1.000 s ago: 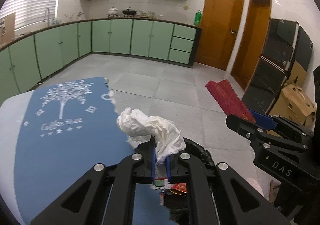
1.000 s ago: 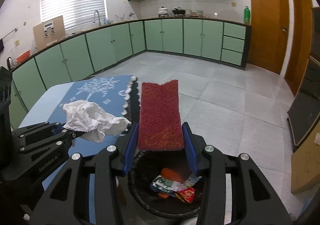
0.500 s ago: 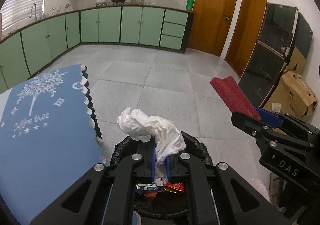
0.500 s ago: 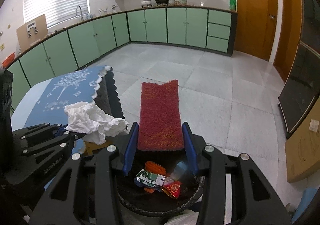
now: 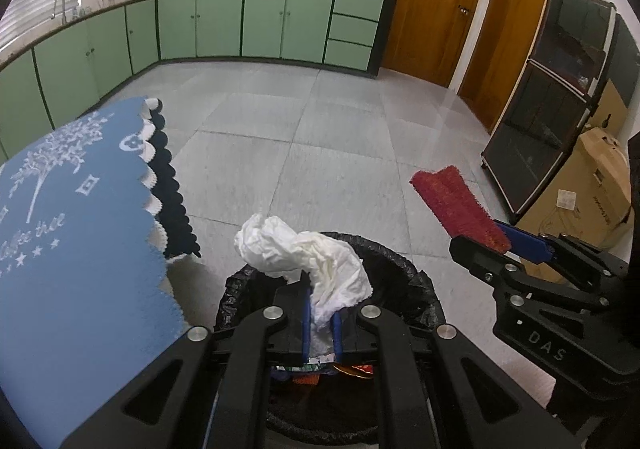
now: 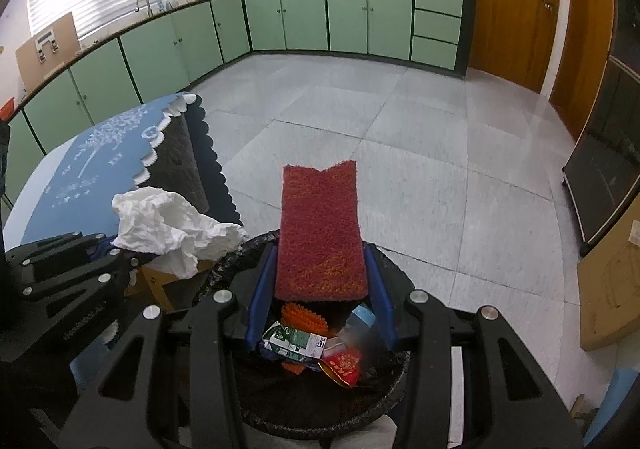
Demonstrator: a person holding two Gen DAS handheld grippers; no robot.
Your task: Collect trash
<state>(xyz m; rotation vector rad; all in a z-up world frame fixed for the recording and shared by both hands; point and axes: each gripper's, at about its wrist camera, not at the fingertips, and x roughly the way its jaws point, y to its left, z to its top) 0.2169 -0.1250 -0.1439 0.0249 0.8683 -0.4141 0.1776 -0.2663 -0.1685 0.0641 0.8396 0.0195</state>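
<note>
- Two grippers are out in front of you, both poised over the trash bin (image 5: pixel 404 281), a round bin with a black liner standing on the grey tiled floor (image 5: pixel 312 137).
- Left wrist view: your left gripper (image 5: pixel 320 329) has its blue pads squeezed almost together on the lower end of a crumpled white tissue (image 5: pixel 304 253), which rises above the fingertips and hangs over the bin's mouth.
- Same view: wrappers show in the bin under the fingers, the blue tablecloth (image 5: pixel 72 249) with its scalloped edge lies just beside the bin at left, and your right gripper (image 5: pixel 500 245) comes in from the right edge carrying a red scouring pad (image 5: pixel 456 205).
- Right wrist view: your right gripper (image 6: pixel 320 285) pinches the red scouring pad (image 6: pixel 320 229) by its two long edges between blue pads, held flat above the bin (image 6: pixel 320 401).
- Same view: below the pad lie wrappers (image 6: pixel 296 341) and a red packet (image 6: pixel 342 365) inside the bin, while your left gripper (image 6: pixel 116 253) holds the white tissue (image 6: pixel 168 225) at the bin's left rim, beside the tablecloth (image 6: pixel 92 153).
</note>
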